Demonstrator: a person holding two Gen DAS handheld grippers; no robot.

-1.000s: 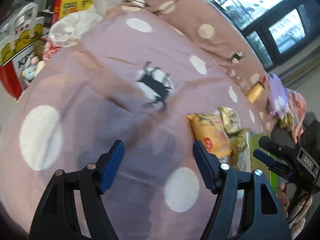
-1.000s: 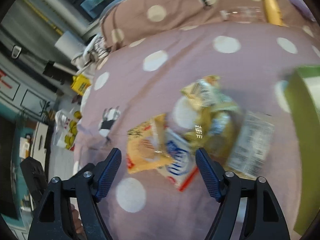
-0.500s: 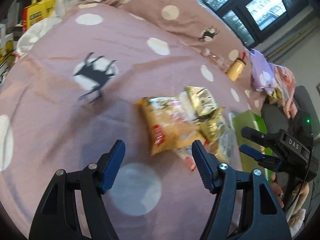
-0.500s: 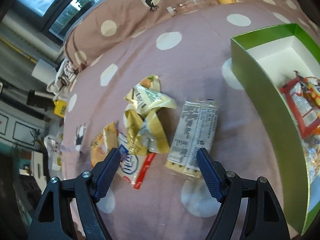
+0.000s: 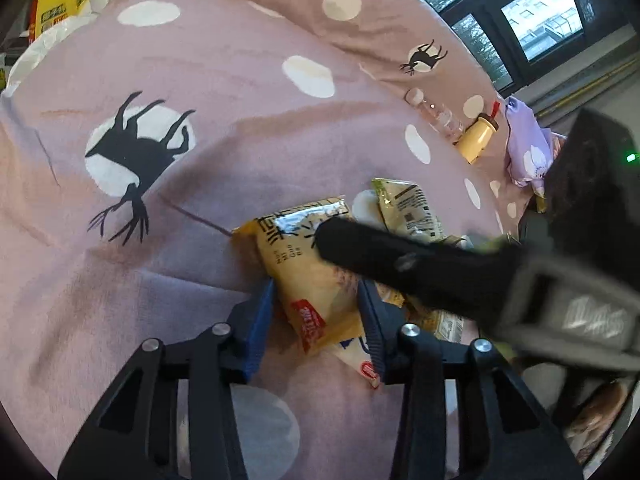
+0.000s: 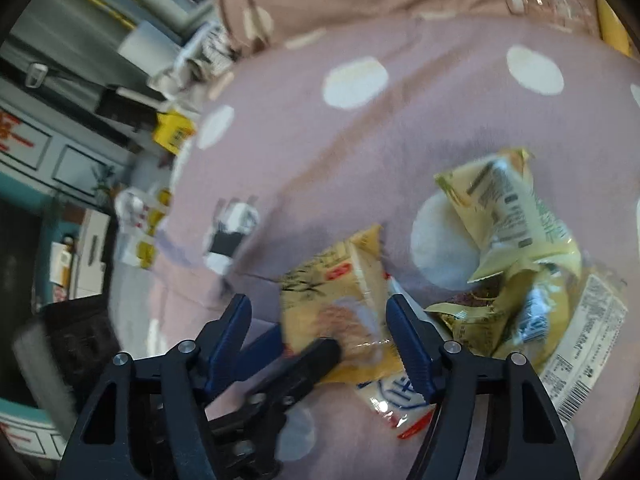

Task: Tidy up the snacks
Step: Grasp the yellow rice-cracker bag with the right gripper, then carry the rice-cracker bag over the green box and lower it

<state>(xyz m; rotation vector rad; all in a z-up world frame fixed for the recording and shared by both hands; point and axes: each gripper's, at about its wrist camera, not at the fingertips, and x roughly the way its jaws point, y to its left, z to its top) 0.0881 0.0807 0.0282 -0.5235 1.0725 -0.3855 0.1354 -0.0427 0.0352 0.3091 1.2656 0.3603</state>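
My left gripper (image 5: 316, 312) is closing narrow on the yellow snack packet (image 5: 308, 276), so I squeeze gently while my half-open right gripper (image 6: 320, 328) closes above it.

Both wrist views close, downward, sharing orange packet (image 5: 316, 280).

Left tongs (image 5: 316, 312) pitched downward, jaws closing, a packet between the blue pads (image 5: 258, 320); contact on both sides not certain. Right tongs (image 6: 320, 332) pitched steeper downward, jaws closing but wide apart, straddling the left tongs' tip. The right tongs cross the left view as a blurred dark bar.
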